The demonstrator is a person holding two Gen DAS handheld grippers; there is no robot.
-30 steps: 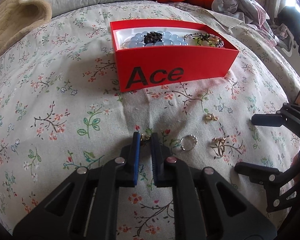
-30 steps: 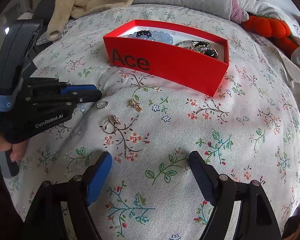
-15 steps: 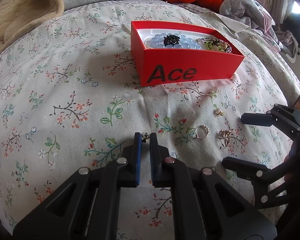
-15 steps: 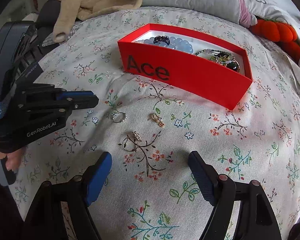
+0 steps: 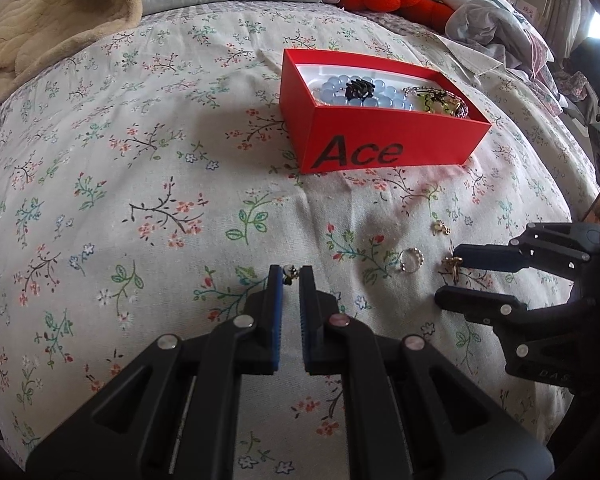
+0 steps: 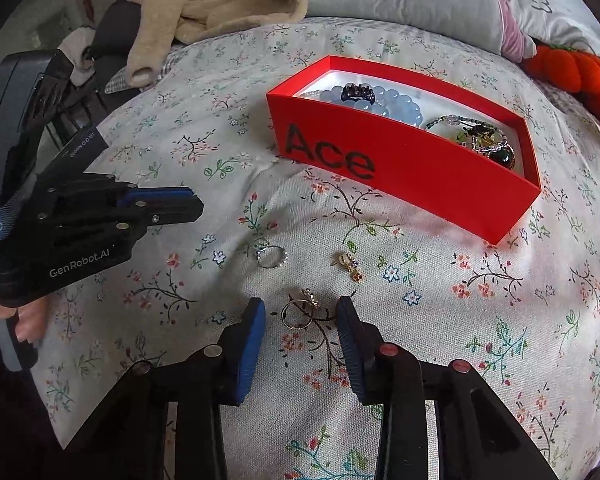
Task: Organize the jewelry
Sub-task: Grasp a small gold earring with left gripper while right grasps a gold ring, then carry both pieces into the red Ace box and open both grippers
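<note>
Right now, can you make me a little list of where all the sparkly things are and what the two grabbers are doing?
surface: floral bedspread
box: red box, open, printed Ace, on the bedspread
in box: blue bead bracelet, dark hair claw, beaded bracelets
loose on bedspread: silver ring, gold charm, gold ring
left gripper: jaws shut on a small earring
right gripper: jaws closing, gold ring between them, pads not yet touching it
</note>
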